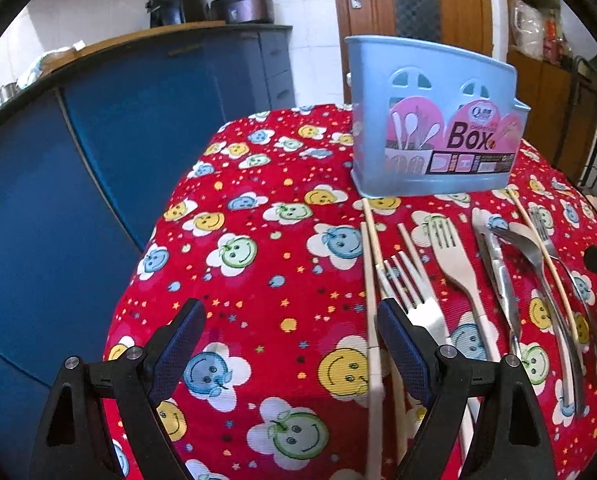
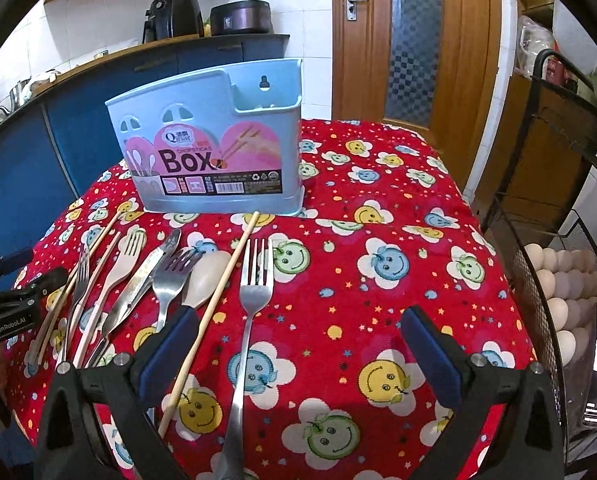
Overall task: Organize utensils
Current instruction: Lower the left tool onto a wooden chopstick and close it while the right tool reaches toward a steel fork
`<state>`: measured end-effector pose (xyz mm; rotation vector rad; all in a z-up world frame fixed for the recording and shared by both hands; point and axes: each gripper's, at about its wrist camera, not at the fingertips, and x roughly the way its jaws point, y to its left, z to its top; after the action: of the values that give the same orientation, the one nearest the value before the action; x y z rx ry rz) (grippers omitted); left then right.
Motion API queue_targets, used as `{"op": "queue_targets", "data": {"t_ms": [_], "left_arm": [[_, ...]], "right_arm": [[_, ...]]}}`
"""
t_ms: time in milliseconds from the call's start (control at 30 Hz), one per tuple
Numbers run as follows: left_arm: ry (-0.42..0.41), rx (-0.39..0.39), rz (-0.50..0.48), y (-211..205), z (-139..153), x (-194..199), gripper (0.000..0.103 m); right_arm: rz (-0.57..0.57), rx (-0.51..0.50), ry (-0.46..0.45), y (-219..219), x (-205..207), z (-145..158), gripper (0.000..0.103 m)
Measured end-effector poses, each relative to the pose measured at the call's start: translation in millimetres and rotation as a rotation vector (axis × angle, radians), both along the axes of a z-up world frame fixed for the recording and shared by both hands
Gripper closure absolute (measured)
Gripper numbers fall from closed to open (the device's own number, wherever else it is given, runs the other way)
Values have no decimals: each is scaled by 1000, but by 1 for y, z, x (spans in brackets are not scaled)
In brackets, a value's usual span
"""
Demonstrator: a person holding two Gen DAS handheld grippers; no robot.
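A kitchen with blue cabinets and a wooden door is seen behind a table covered by a red cloth printed with smiling flower faces (image 2: pixel 378 200). A pale blue plastic utensil holder with a pink "Box" label (image 2: pixel 214 160) stands upright at the far side of the cloth. In front of the holder, nothing yet sorted, the utensils are spread flat: a steel fork (image 2: pixel 254 292) lies alone nearest the right gripper (image 2: pixel 298 348), a bamboo chopstick (image 2: pixel 214 308) lies just beside it, and further from it a pale wooden spoon (image 2: pixel 206 278), a second steel fork (image 2: pixel 174 280), a table knife (image 2: pixel 146 276) and a wooden fork (image 2: pixel 122 264) overlap in a loose row.

Both sets of jaws are spread wide and nothing is held. The left gripper (image 1: pixel 290 348) hovers at the other end of the row, mostly over bare cloth.

Trouble is to be expected from the overlaps: if a crossed piece were lifted, its neighbour could be dragged or flipped off the table edge. A thin, flat handle on soft cloth could also slip from the pads, and the light holder could be tipped by a piece pushed in at a slant.

The holder's separate small compartment and hanging hole are shown only in the right wrist view, as is a wire basket of eggs (image 2: pixel 558 280) beside the table. Two more chopsticks (image 1: pixel 372 280) in front of the holder are seen clearly only in the left wrist view.
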<state>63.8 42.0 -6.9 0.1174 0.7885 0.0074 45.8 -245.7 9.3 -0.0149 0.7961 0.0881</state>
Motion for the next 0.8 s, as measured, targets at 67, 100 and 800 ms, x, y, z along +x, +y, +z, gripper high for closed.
{"op": "queue_targets", "data": {"t_ms": [67, 100, 800], "left_arm": [[16, -3, 11, 3, -2, 4, 15], [24, -14, 10, 4, -3, 5, 15], [51, 24, 30, 8, -7, 28, 15]], "right_arm": [[1, 1, 4, 0, 1, 0, 0], [3, 1, 6, 1, 2, 0, 0], [14, 1, 11, -1, 6, -2, 0]]}}
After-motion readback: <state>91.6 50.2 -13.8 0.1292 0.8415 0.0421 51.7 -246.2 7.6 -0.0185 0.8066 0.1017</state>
